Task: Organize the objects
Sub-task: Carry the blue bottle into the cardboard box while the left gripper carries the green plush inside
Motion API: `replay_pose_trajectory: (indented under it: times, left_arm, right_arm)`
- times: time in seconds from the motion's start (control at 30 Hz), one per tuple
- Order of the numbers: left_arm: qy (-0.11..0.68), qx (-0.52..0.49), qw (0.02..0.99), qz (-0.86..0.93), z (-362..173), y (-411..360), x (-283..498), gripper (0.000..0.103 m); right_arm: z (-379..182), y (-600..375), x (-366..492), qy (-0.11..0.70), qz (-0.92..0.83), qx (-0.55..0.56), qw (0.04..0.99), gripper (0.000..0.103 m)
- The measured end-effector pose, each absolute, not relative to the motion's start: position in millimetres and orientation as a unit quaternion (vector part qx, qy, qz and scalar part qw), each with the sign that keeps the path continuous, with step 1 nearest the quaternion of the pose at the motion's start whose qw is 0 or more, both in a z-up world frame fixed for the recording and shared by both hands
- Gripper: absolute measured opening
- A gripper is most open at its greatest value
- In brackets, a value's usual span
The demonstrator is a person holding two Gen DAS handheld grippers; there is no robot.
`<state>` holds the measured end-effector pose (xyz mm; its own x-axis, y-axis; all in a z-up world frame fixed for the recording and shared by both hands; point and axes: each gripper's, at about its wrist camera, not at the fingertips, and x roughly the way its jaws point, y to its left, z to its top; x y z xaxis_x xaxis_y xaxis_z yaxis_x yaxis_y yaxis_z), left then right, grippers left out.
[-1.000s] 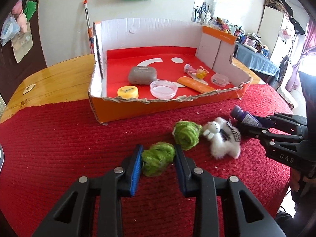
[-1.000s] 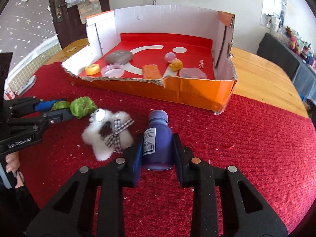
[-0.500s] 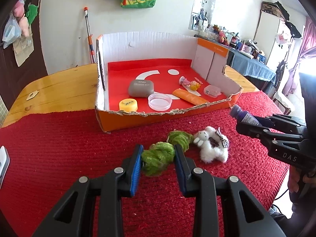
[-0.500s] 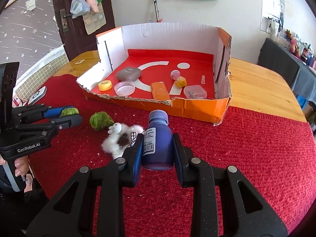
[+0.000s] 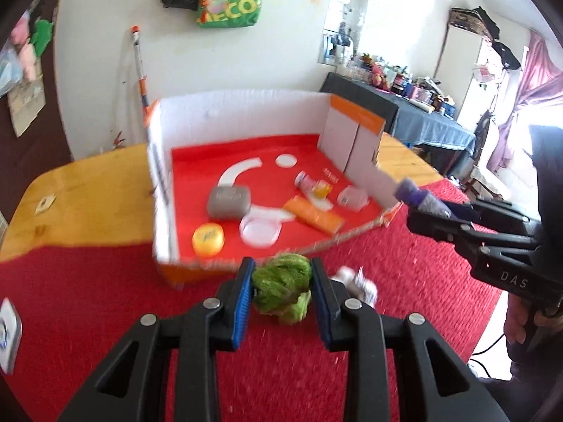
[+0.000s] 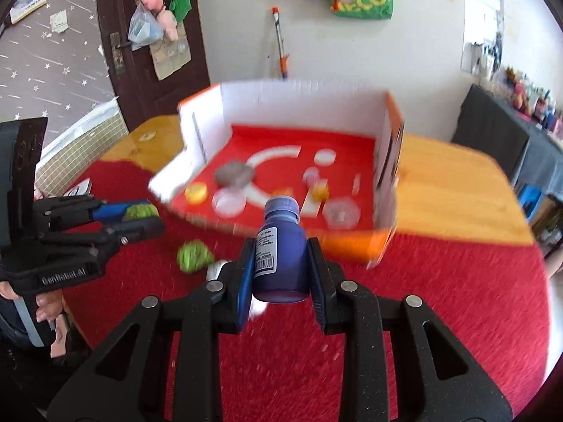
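Observation:
My left gripper [image 5: 281,281] is shut on a green fuzzy ball [image 5: 281,283] and holds it in the air before the open cardboard box [image 5: 242,119]. My right gripper [image 6: 279,262] is shut on a purple bottle [image 6: 279,246], also raised, near the box's front edge [image 6: 352,241]. A second green ball [image 6: 191,256] lies on the red cloth [image 6: 440,299]. A white plush toy [image 5: 355,281] lies beside it, mostly hidden behind my fingers. In the left wrist view the right gripper [image 5: 418,207] holds the bottle [image 5: 418,200] at the box's right corner.
The box holds a grey case [image 5: 228,202], a yellow tin [image 5: 207,239], a clear round dish [image 5: 260,230], an orange tube [image 5: 313,214], a small toy [image 5: 313,184] and a clear container [image 5: 353,198]. Bare wooden table [image 5: 88,197] lies left and right of the box.
Both grippers have risen and moved toward the box with their loads. The second green ball and plush toy stay on the cloth, now lower in view.

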<state>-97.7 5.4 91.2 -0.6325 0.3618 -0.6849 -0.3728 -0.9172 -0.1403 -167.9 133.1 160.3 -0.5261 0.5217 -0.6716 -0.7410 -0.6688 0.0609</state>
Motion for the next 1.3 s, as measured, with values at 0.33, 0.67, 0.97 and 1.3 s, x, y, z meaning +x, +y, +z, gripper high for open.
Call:
replay_pose_trajectory:
  times: [0.33, 0.67, 0.97, 1.3]
  left_arm:
    - [0.059, -0.426, 0.255, 0.866, 101, 51, -206, 0.033]
    - [0.068, -0.488, 0.28, 0.824, 74, 67, -265, 0.033]
    - [0.071, -0.517, 0.276, 0.807, 46, 73, -286, 0.033]
    - [0.077, -0.526, 0.275, 0.801, 37, 83, -294, 0.033]
  right_arm:
    - [182, 217, -220, 0.163, 0.785, -0.364, 0.473, 0.027]
    - [152, 294, -250, 0.207, 0.72, -0.446, 0.489, 0.027]
    - [123, 316, -257, 0.244, 0.678, -0.487, 0.492, 0.027]
    - [110, 329, -261, 0.297, 0.566, -0.48, 0.601, 0.027]
